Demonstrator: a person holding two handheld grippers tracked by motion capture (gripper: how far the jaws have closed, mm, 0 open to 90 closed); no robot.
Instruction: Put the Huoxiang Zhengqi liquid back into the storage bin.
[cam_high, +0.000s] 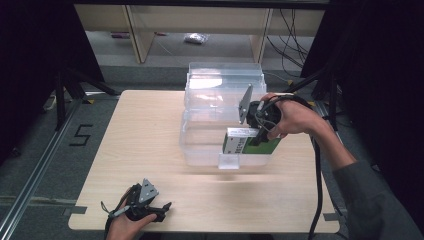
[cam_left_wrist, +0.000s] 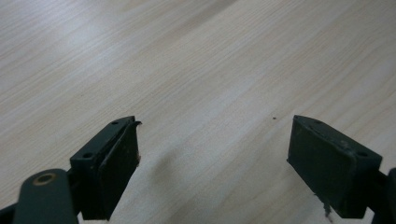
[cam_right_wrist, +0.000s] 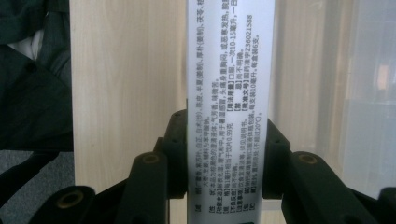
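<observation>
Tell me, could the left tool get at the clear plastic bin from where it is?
Probably yes. The left tool is open and empty near the table's front edge, and bare tabletop lies between it and the clear plastic bin.

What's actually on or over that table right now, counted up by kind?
Clear plastic storage bin: 1
Green and white printed box, clamped in the right gripper over the bin: 1
Hand-held grippers: 2, the right one and the left gripper, which is open with nothing between its jaws, at the table's near edge
Total: 4
</observation>
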